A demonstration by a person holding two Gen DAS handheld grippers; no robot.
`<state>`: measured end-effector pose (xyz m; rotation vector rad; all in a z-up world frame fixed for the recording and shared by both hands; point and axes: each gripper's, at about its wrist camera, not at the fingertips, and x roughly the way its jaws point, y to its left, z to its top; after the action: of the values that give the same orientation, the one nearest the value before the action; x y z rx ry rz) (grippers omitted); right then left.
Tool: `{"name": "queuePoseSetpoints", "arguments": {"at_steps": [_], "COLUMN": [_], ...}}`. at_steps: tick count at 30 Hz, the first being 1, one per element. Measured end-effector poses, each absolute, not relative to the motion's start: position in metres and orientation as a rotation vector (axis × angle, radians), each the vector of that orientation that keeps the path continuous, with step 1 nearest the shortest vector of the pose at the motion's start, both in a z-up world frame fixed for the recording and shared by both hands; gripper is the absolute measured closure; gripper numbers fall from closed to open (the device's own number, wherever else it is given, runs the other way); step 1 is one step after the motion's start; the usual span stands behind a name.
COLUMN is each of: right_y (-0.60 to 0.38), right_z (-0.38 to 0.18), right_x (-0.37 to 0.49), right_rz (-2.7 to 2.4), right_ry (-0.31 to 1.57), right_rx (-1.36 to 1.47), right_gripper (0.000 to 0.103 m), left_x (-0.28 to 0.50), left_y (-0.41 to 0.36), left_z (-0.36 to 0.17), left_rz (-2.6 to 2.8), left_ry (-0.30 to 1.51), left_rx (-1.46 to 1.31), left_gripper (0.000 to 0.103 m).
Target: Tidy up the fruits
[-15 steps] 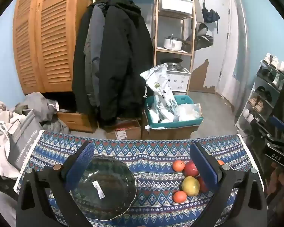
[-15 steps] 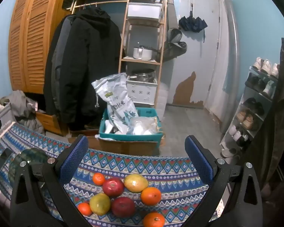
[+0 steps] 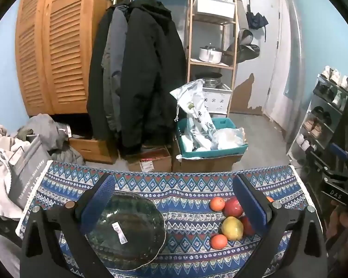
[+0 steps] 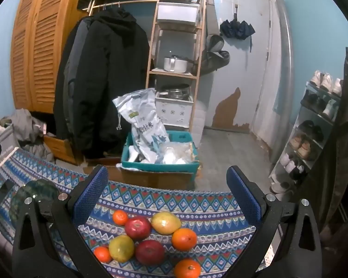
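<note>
A heap of several fruits lies on the patterned cloth: two red apples (image 4: pixel 137 227), yellow-green fruits (image 4: pixel 165 222) and oranges (image 4: pixel 184 239). My right gripper (image 4: pixel 166 199) hovers above the heap, open, nothing between its blue pads. A dark green glass plate (image 3: pixel 125 230) with a white sticker sits on the cloth at the left. My left gripper (image 3: pixel 172 205) is open above the cloth; its left finger (image 3: pixel 97 202) overlaps the plate's edge and its right finger (image 3: pixel 249 205) covers part of the fruits (image 3: pixel 232 228). The plate (image 4: pixel 33 193) also shows at the right wrist view's left.
The table's far edge (image 3: pixel 174 171) drops to a floor with cardboard boxes and a teal crate (image 3: pixel 211 148) of bags. A grey box (image 3: pixel 26 169) and laundry lie at the left. A shoe rack (image 4: pixel 313 125) stands at the right, coats and a wooden shelf behind.
</note>
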<state>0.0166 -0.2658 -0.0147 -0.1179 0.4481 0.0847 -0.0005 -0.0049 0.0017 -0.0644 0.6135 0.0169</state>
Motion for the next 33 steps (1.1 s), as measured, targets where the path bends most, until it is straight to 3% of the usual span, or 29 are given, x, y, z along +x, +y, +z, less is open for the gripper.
{"name": "queuePoseSetpoints", "arguments": {"at_steps": [33], "right_y": [-0.2634], "right_z": [-0.0162], "right_x": [0.0159], "right_rz": [0.086], "right_ry": [0.452], "right_rx": [-0.122], "right_gripper": [0.003], "left_x": [-0.0036], "left_y": [-0.0024], "left_z": [0.0045], "left_rz": [0.016], "left_ry": [0.585], "left_rx": [-0.061], "left_gripper": [0.001]}}
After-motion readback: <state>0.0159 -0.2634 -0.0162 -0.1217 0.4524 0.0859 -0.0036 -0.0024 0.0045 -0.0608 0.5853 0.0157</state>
